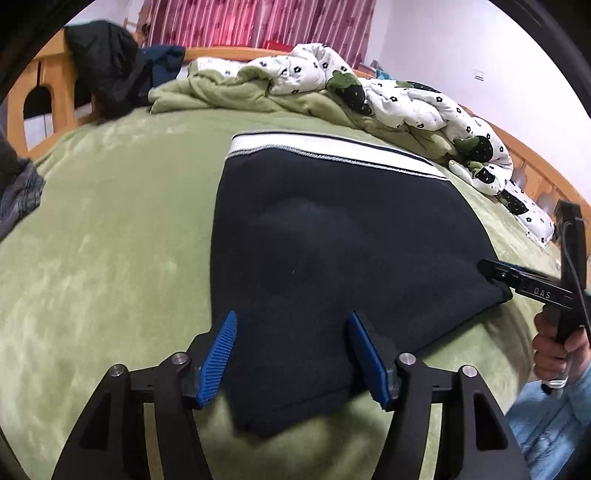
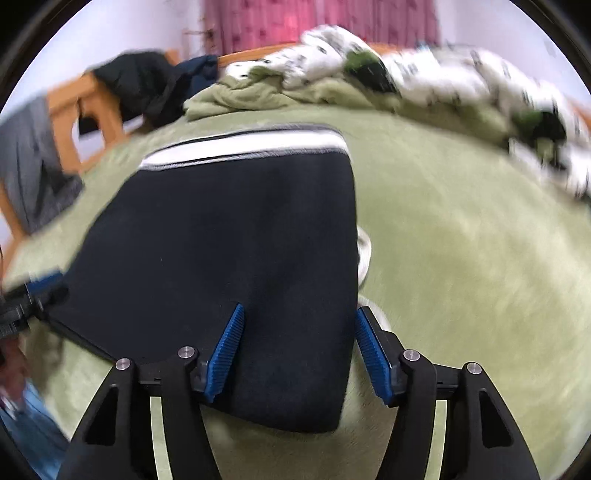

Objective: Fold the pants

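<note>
On the green bed point(image 1: 110, 240), folded pants point(image 1: 332, 258) point waistband away.

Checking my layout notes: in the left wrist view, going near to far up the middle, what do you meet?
Left gripper, dark folded pants, white waistband, rumpled green blanket, pink curtain.

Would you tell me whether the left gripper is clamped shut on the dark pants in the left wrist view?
No, the left gripper stands open, its blue pads apart over the near edge of the dark pants.
</note>
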Motion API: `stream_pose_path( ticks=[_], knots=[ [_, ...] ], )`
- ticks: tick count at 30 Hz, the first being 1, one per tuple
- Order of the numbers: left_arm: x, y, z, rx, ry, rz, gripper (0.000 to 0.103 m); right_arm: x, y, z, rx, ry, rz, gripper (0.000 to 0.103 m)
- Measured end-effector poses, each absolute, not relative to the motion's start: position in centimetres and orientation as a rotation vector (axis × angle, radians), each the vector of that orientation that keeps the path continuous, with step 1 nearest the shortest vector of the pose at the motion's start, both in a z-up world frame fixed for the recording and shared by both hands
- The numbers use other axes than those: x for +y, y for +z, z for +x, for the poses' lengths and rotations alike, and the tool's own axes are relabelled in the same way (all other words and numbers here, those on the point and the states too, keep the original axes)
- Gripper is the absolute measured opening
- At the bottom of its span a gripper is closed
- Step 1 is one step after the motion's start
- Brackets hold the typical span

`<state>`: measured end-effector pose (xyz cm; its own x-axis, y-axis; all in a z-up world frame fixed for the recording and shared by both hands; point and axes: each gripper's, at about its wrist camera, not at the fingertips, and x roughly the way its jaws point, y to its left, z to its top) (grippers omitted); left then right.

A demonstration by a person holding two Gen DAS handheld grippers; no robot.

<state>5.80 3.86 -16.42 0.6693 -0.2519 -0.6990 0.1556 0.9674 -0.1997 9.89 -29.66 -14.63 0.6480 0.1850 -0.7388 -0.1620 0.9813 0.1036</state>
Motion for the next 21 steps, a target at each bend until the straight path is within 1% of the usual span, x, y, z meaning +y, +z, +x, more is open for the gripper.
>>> stream_pose_path(
  ticks=[2, 5, 9, 10, 14, 17, 19, 21],
  knots=[
    [4.4, -16.1, 6.0, 0.826, -0.234, -0.163, 0.065, -29.6, -14.4, 10.1, 0.855, 0.191, 0.050, 0.062],
    [5.7, -15.4, 6.7, 0.843, -0.242, -0.239, 0.066, -28.6, -13.1, 10.5, 0.847, 0.184, -0.029, 0.062],
    [5.9, -13.4, 9.8, 0.806, -0.214, -0.203, 0.066, -27.2, -10.7, 12.1, 0.815, 0.195, -0.131, 0.062],
    [5.8, -12.9, 11.2, 0.809, -0.202, -0.186, 0.064, -27.0, -10.3, 12.8, 0.816, 0.203, -0.143, 0.062],
    [5.1, -11.1, 16.9, 0.790, -0.186, -0.161, 0.064, -26.0, -8.8, 17.3, 0.790, 0.163, -0.237, 0.062],
    [3.6, -10.9, 21.0, 0.814, -0.204, -0.123, 0.064, -26.2, -8.2, 21.2, 0.758, 0.142, -0.228, 0.064],
    [2.2, -11.3, 23.6, 0.838, -0.189, -0.078, 0.064, -26.5, -8.7, 24.0, 0.799, 0.150, -0.185, 0.064],
    [0.9, -12.5, 25.5, 0.857, -0.156, -0.017, 0.064, -26.9, -10.4, 26.6, 0.861, 0.172, -0.129, 0.064]
  ],
)
